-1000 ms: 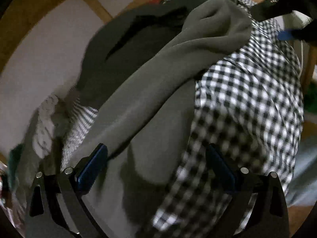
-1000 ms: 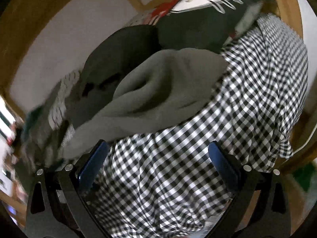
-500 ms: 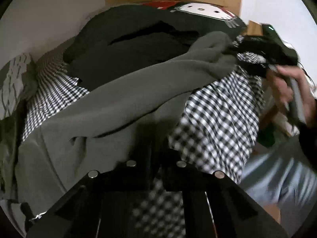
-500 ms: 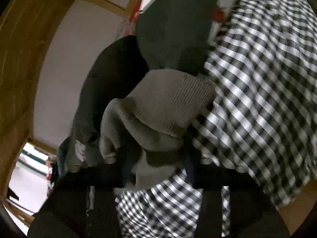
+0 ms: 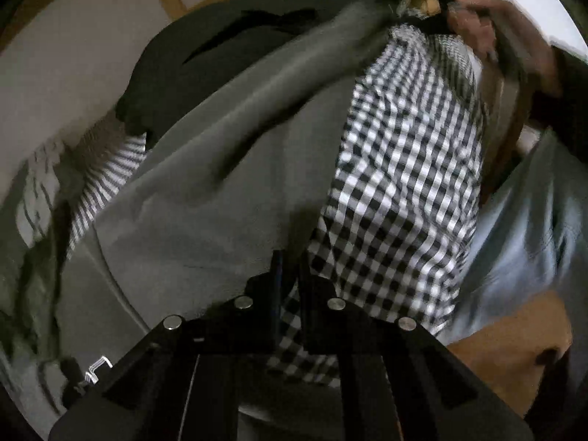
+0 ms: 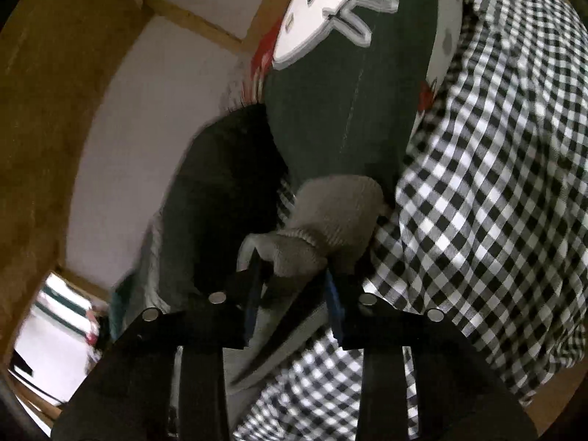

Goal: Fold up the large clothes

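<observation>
Both tools, wide apart a second earlier, have clamped onto the grey sweatshirt [image 5: 228, 169]: the left tool [image 5: 288, 275] is clenched on its flat body edge, and the right tool [image 6: 294, 283] pinches the ribbed cuff [image 6: 330, 217], its jaws having just eased slightly wider with the cuff between them. It sprawls over a black-and-white gingham sheet [image 6: 496, 183], beside a dark cartoon-print garment [image 6: 349, 92]. Soft, thick fleece, it will likely sag; seams and cuffs offer the surest hold.
</observation>
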The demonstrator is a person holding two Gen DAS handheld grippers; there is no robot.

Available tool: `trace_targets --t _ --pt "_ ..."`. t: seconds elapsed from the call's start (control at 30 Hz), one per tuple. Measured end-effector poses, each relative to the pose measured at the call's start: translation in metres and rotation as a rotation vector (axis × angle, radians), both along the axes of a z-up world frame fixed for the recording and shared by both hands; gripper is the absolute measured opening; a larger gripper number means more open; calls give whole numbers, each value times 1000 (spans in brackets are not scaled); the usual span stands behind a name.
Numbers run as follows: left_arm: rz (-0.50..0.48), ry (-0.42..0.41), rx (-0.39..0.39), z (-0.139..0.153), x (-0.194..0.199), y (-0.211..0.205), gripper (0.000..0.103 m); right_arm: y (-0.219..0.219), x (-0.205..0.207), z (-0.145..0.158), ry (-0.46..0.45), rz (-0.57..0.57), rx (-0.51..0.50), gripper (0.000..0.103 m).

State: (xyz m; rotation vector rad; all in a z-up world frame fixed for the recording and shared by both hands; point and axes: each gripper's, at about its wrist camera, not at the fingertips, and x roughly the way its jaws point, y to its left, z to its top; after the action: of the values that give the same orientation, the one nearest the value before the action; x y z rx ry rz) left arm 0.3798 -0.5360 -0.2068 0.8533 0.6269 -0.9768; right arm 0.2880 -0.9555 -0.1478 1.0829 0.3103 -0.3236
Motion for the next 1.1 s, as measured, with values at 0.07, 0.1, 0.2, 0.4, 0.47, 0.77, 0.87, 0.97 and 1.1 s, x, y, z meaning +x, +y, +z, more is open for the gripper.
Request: trace_targets --t 0.07,0.1,0.2,0.4,0.47,0.77,0.87,0.97,1.1 --pt "-25 -59 34 -7 -6 -3 8 27 -12 8 -55 5 -10 49" --pt "-28 -74 42 -11 -8 -5 8 25 -17 17 -91 -20 -42 75" --pt "-21 -76 28 -12 -8 -3 8 13 -32 42 -132 -37 -100 88" --pt "-12 -73 18 -11 -5 0 8 -24 -23 26 344 93 -21 91" --pt "-15 -97 26 -14 -10 -2 9 -32 -16 12 375 128 -1 87" --pt "-48 -149 41 -16 -20 8 9 -24 -2 70 189 277 126 10" --pt "-62 -171 45 -21 -21 7 9 -45 5 101 106 220 263 10" --pt "-64 -181 48 -23 -20 3 9 -64 46 137 113 169 301 3" --pt "-43 -187 47 -28 -20 2 12 -85 95 167 306 61 167 4"
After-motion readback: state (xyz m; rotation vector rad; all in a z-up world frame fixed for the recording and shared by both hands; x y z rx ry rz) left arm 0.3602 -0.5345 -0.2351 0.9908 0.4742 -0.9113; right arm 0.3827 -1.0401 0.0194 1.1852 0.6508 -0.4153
